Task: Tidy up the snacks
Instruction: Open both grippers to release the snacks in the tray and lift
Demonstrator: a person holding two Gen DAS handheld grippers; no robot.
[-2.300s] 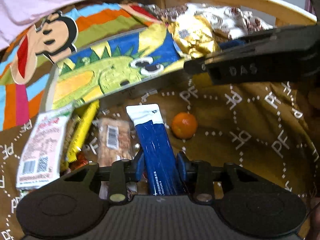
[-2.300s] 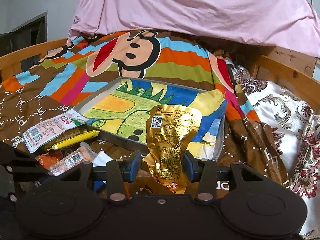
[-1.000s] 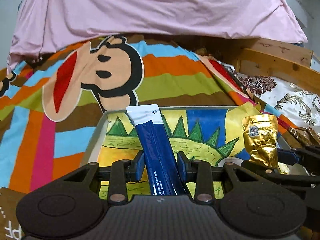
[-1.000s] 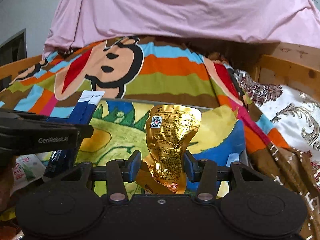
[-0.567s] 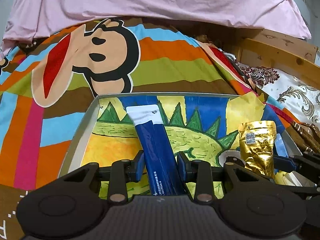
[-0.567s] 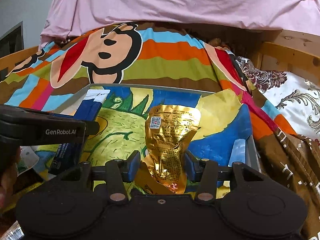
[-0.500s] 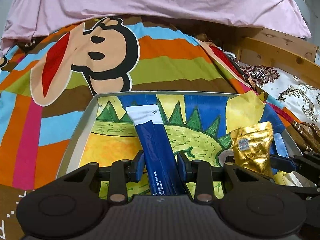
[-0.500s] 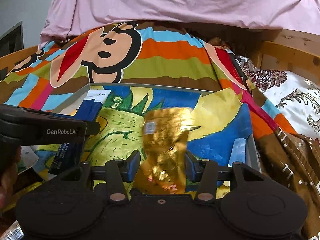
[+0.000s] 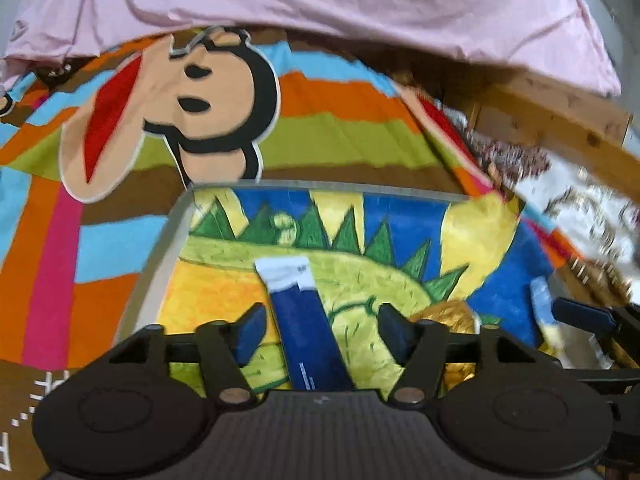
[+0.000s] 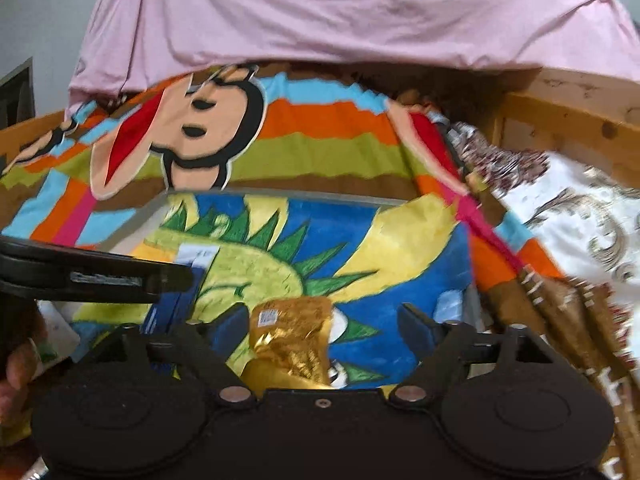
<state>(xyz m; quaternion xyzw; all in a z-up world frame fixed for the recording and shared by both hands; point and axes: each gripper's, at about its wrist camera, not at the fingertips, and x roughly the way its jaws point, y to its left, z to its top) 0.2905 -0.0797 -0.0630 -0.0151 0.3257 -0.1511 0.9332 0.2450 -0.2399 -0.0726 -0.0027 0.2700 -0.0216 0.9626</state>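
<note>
A grey tray (image 9: pixel 156 264) (image 10: pixel 132 220) lined with a dinosaur drawing lies on the bed. In the left wrist view a dark blue packet with a white end (image 9: pixel 308 320) lies on the tray between the jaws of my left gripper (image 9: pixel 322 330), which are opening and stand clear of it. In the right wrist view a crumpled gold foil pouch (image 10: pixel 294 340) lies on the tray between the jaws of my right gripper (image 10: pixel 326 328), also opening and apart from it. The gold foil pouch (image 9: pixel 448 316) also shows at the right in the left wrist view.
A striped monkey blanket (image 9: pixel 320 120) (image 10: pixel 320 140) covers the bed, with a pink sheet (image 10: pixel 320 12) behind. A wooden bed rail (image 10: pixel 560 120) and a floral quilt (image 10: pixel 580 208) lie to the right. The left gripper's body (image 10: pixel 88 276) crosses the left of the right wrist view, above a hand (image 10: pixel 16 364).
Both grippers were shut on their packets over the tray; their jaws have now spread, and the blue packet and gold pouch have dropped onto the tray.
</note>
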